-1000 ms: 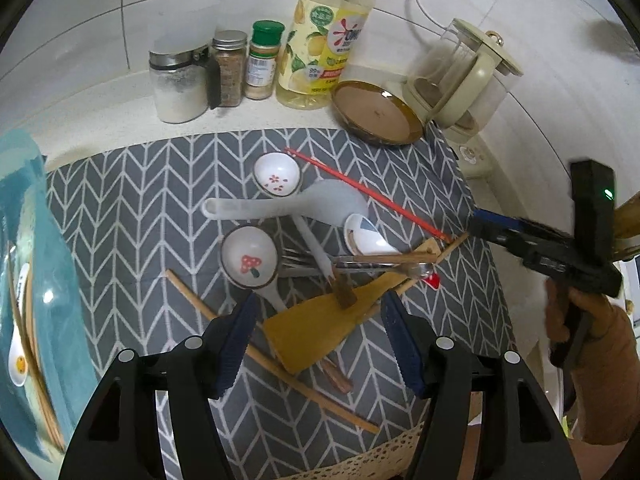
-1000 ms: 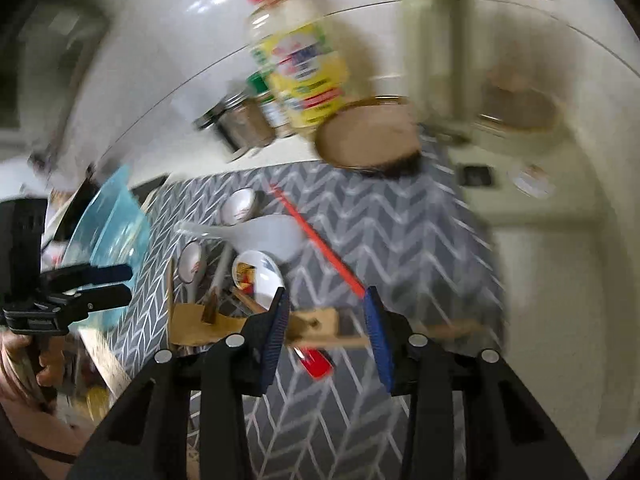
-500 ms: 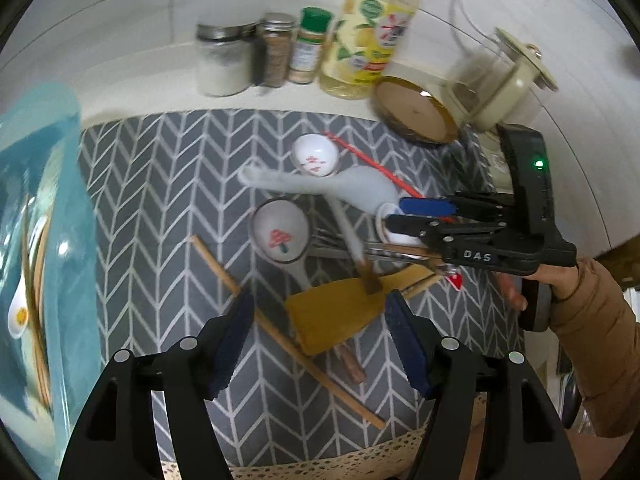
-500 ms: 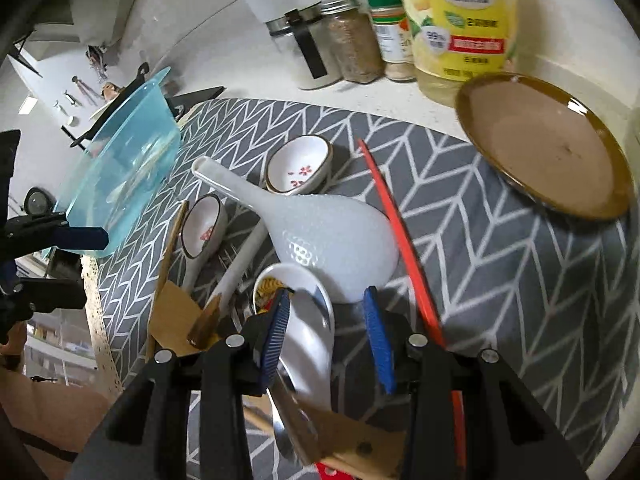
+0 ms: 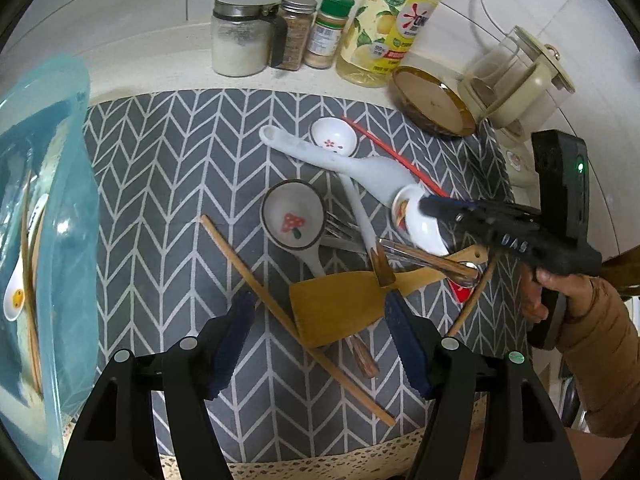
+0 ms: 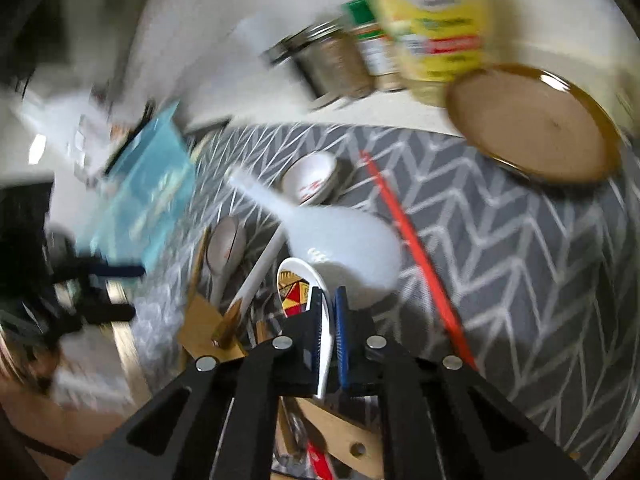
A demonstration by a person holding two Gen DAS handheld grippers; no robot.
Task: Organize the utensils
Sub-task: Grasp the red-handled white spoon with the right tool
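Observation:
A pile of utensils lies on the grey chevron mat [image 5: 160,168]: a white rice paddle [image 5: 360,168], a mushroom-print spoon [image 5: 292,216], a flower-print spoon [image 5: 334,138], a red chopstick [image 5: 396,156], a wooden spatula [image 5: 340,308], a wooden chopstick [image 5: 260,272] and metal cutlery. My right gripper [image 6: 328,300] is closing, and its pads press on the handle of a white spoon with a coloured pattern [image 6: 296,288]. The left wrist view shows that gripper [image 5: 428,204] on the same spoon [image 5: 416,220]. My left gripper [image 5: 320,340] hangs open above the spatula, holding nothing.
A blue plastic bin [image 5: 48,220] with a spoon and chopsticks inside stands at the mat's left edge. Behind the mat are spice jars [image 5: 240,40], a yellow bottle [image 5: 392,24], a brown plate [image 5: 432,104] and a glass kettle [image 5: 516,76]. The counter edge runs along the front.
My right gripper came in from the right, dropped onto the pile and closed on the patterned white spoon. My left gripper stayed over the spatula and only rolled a little.

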